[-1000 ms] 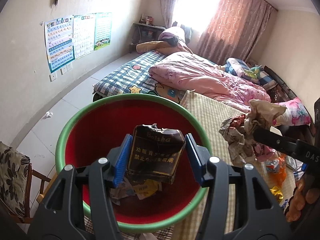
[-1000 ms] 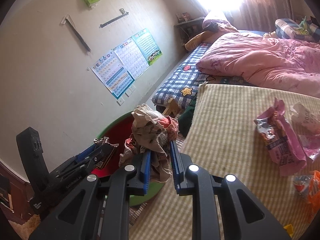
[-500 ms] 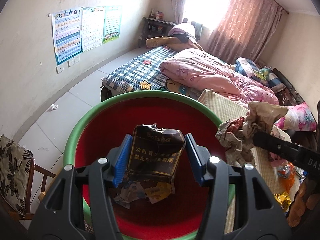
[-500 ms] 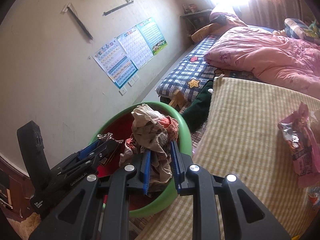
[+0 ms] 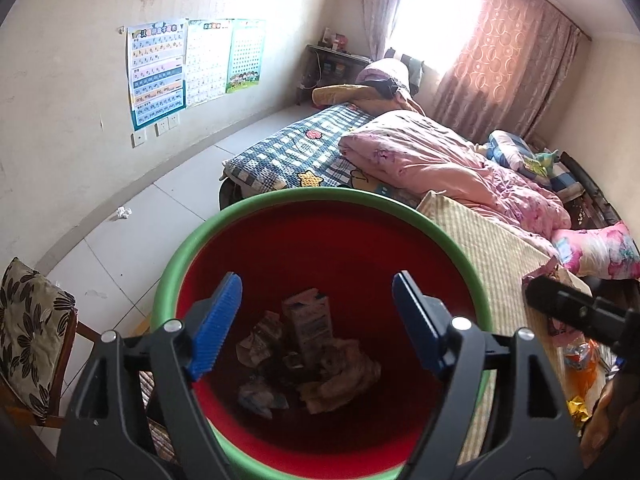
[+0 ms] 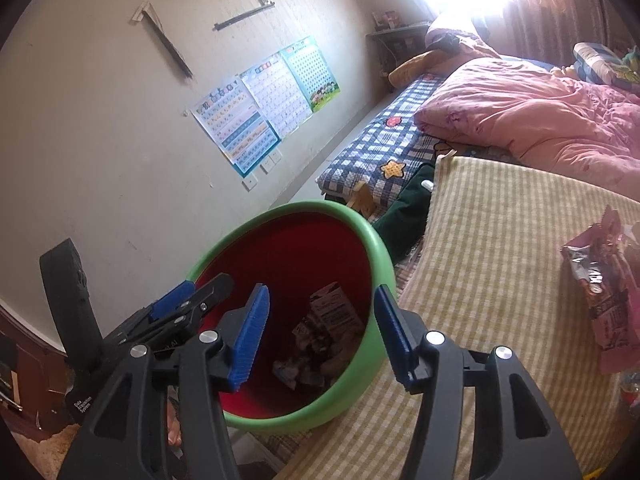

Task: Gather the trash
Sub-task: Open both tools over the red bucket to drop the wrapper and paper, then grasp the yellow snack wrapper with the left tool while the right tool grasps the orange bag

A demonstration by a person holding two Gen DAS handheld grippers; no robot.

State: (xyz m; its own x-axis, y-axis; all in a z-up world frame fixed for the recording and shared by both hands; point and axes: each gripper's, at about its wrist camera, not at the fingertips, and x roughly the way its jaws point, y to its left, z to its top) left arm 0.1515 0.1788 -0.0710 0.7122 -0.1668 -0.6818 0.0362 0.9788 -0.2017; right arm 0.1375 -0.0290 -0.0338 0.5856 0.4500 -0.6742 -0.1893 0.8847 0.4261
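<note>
A bin with a green rim (image 5: 320,194) (image 6: 380,256) and red inside stands beside the bed. Crumpled wrappers and a small carton (image 5: 308,326) (image 6: 334,312) lie at its bottom. My left gripper (image 5: 318,320) hangs over the bin mouth, its jaws opening with nothing between them. My right gripper (image 6: 320,332) is over the bin's right side, jaws also opening and empty; the left gripper (image 6: 188,300) shows beside it. More trash lies on the striped mat: a pink snack bag (image 6: 600,280) and orange and yellow wrappers (image 5: 580,360).
A yellow striped mat (image 6: 500,240) covers the near bed, with a pink quilt (image 5: 440,160) and a checked blanket (image 5: 296,152) beyond. A chair with a floral cushion (image 5: 28,328) stands left of the bin. A paper ball (image 5: 123,212) lies on the tiled floor by the wall.
Both grippers opened. The dark carton left the left gripper's jaws and the crumpled wrapper bundle left the right's; both now lie in the bin.
</note>
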